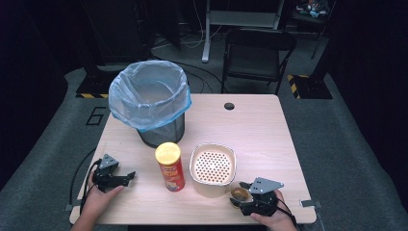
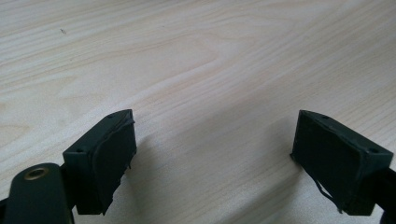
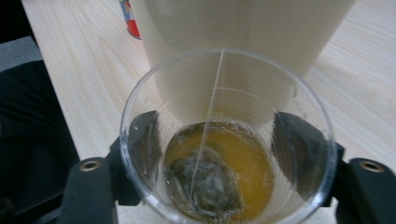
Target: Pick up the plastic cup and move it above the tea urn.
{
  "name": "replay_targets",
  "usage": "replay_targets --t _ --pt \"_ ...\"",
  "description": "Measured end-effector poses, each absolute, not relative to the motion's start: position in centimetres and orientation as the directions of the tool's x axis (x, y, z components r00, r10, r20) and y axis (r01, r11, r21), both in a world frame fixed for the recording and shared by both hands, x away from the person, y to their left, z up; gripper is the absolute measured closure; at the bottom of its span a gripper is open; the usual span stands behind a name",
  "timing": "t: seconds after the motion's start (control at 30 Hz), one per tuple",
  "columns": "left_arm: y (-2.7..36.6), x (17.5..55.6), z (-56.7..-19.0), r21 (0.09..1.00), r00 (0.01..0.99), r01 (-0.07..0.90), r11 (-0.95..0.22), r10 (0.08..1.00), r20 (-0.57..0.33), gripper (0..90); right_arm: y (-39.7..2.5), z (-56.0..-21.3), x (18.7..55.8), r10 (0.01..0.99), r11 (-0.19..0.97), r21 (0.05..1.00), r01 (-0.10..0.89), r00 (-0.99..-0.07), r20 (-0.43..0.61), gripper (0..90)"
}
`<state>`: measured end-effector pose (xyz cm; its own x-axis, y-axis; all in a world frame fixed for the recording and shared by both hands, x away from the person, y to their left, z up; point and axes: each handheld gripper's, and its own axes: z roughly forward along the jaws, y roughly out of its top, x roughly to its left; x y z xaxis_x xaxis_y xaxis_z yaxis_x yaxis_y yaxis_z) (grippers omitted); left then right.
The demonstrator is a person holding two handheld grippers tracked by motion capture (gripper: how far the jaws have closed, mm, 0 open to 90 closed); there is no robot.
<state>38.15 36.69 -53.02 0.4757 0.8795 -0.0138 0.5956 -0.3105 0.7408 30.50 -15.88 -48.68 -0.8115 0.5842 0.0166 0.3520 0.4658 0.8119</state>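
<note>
A clear plastic cup (image 3: 224,140) holds amber tea and a wet tea bag (image 3: 203,184) whose string runs up over the rim. My right gripper (image 3: 224,154) is shut on the cup, one jaw on each side. In the high view the cup (image 1: 239,193) and right gripper (image 1: 245,196) sit at the front right, beside a cream container with a perforated strainer top (image 1: 212,168). My left gripper (image 1: 126,177) rests at the front left, open, with bare table between its pads (image 2: 109,158). A red chip can with a yellow lid (image 1: 170,167) stands upright between the two grippers.
A mesh waste bin lined with a blue bag (image 1: 150,98) stands at the table's back left. The wooden table (image 1: 250,125) has a cable hole (image 1: 229,106) near its far edge. A black folding chair (image 1: 257,53) stands beyond the table.
</note>
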Motion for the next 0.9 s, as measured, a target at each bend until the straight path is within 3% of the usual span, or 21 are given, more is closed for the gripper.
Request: replay_targets --t 0.6,0.9 --pt "36.7 38.1 -53.0 0.741 0.476 0.596 -0.311 0.879 -0.014 13.3 -16.1 -48.6 30.6 0.570 0.468 0.814 0.343 -0.822 0.018 34.1" --pt "36.7 38.1 -53.0 0.741 0.476 0.596 -0.311 0.879 -0.014 13.3 -17.8 -46.9 30.5 0.599 0.456 0.814 0.360 -0.800 0.019 34.0"
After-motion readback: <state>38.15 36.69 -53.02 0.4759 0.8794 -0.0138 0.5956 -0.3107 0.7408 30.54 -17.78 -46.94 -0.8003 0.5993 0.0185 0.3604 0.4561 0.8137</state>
